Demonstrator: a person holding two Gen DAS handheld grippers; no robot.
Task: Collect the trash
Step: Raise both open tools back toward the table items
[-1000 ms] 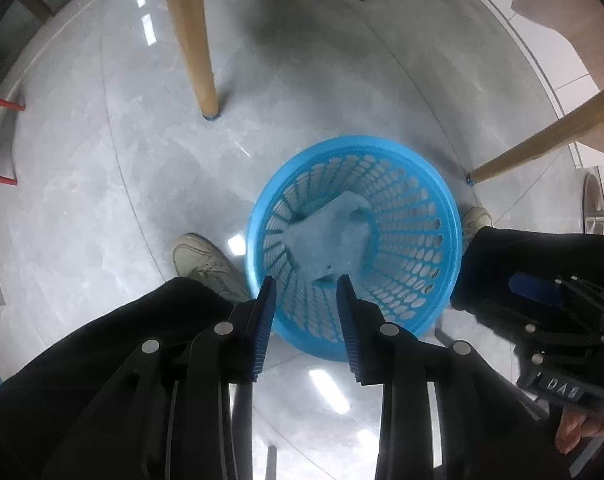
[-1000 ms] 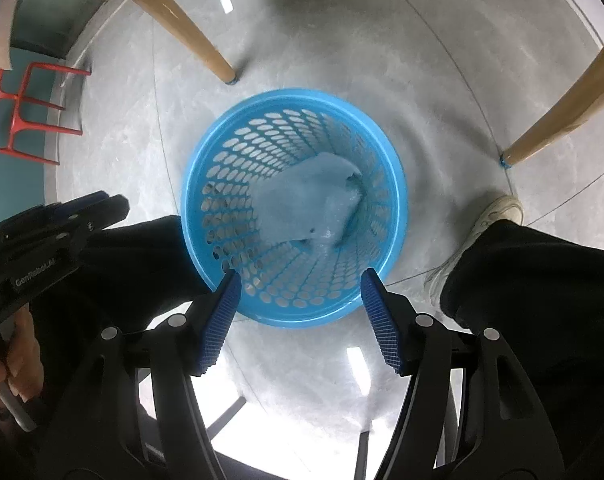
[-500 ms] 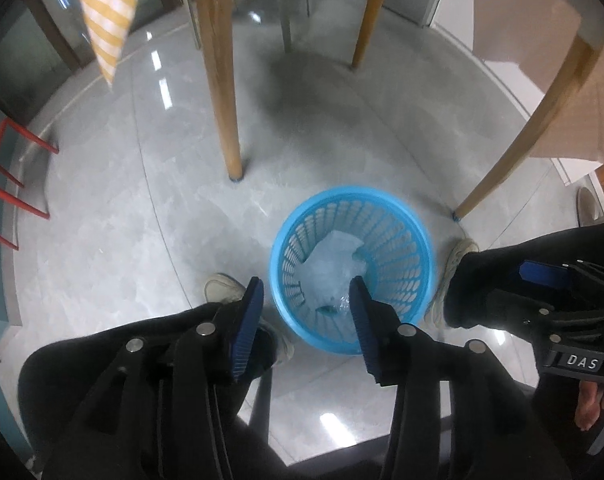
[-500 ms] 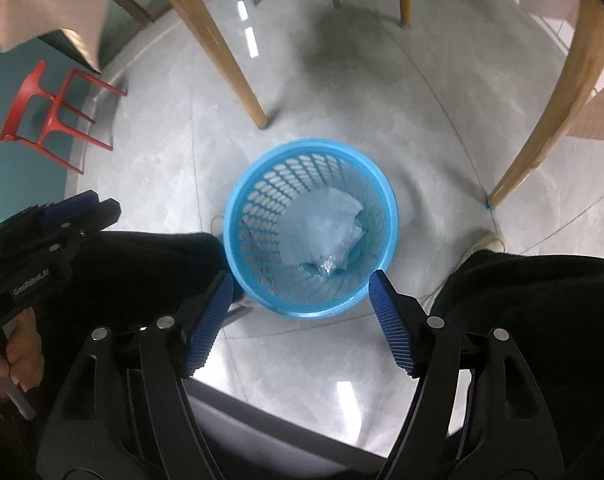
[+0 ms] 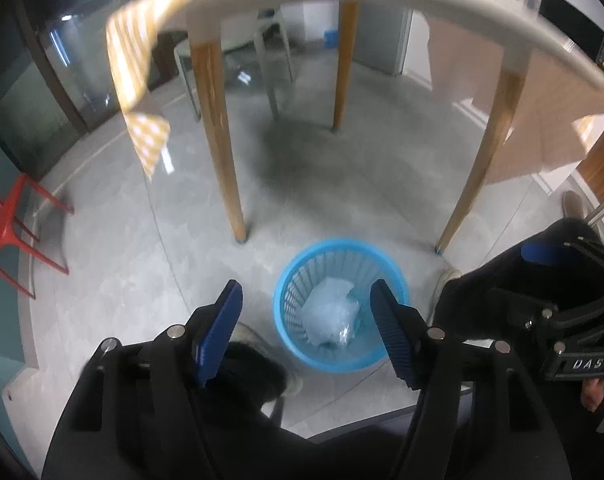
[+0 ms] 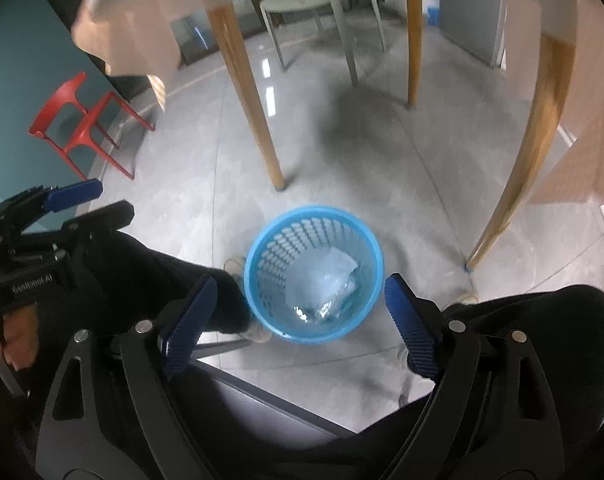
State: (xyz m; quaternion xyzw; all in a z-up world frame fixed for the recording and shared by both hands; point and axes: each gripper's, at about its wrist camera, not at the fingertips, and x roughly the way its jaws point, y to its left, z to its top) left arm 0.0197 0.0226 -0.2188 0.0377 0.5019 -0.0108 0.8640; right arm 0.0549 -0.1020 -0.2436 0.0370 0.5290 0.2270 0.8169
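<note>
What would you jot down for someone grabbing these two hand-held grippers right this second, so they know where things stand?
Left gripper: jaws opening, nothing between them.
Right gripper: jaws opening, also empty.
Both point down at the round blue perforated plastic basket, which stands on the grey tiled floor between the person's feet, beside the wooden table legs.
Done: a crumpled clear plastic bag lies inside the basket.
Left: no other trash shows on the floor in either wrist view; the tabletop is not visible from here, so check it for more litter before calling the job finished.
</note>
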